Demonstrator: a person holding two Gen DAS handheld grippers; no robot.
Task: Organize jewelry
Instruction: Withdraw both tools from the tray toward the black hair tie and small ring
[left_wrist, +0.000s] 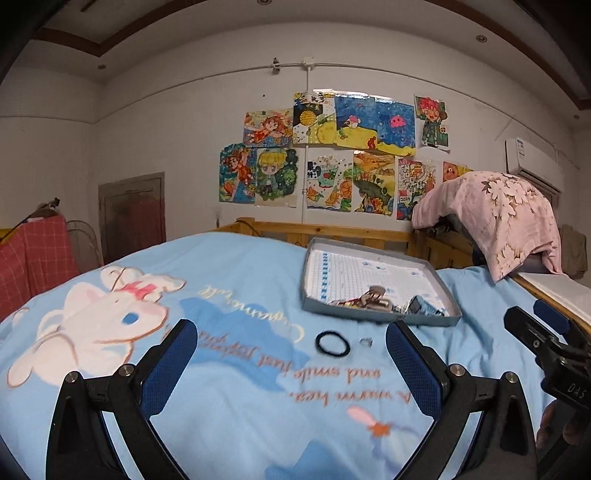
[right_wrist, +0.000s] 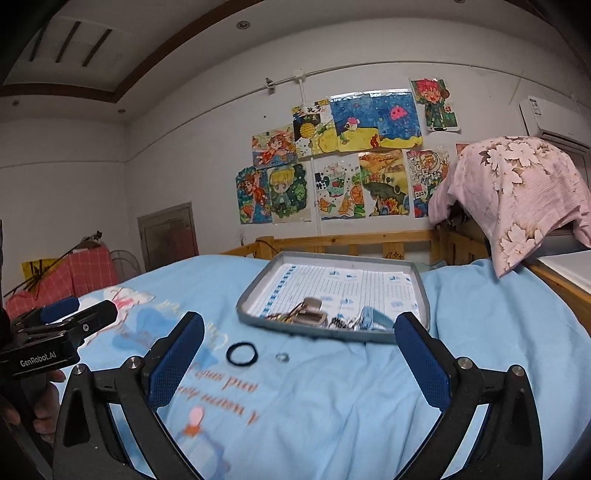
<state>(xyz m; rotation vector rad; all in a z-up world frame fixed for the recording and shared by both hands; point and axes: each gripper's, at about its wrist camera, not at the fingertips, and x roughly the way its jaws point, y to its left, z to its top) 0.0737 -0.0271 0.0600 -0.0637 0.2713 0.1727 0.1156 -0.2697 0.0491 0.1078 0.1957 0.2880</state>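
On the far left of the bed, the light-blue bedspread carries a printed white cartoon rabbit with a pink bow, and upside-down lettering runs across the cloth toward the middle. Above that part of the cover the left gripper hangs with its blue-padded fingers spread wide and nothing between them; in the right wrist view its dark body shows at the left edge, with a hand wrapped around its handle.

Near the middle of the bedspread lies a black hair tie, flat on the cloth, and just to its right a small silver ring, apart from the tie. Both lie loose on the cover in front of the tray, not inside it.

Just behind them sits a shallow grey tray lined with printed paper. Along its near edge rests a cluster of jewelry: a metal clip, what looks like chain or beads, and a pale blue strap, too blurred to sort out further.

To the right, the right gripper is likewise spread wide and empty, with the hair tie, the ring and the tray's near rim seen between its fingers. Farther right, a pink flowered cloth drapes over something beside the wooden bed rail.
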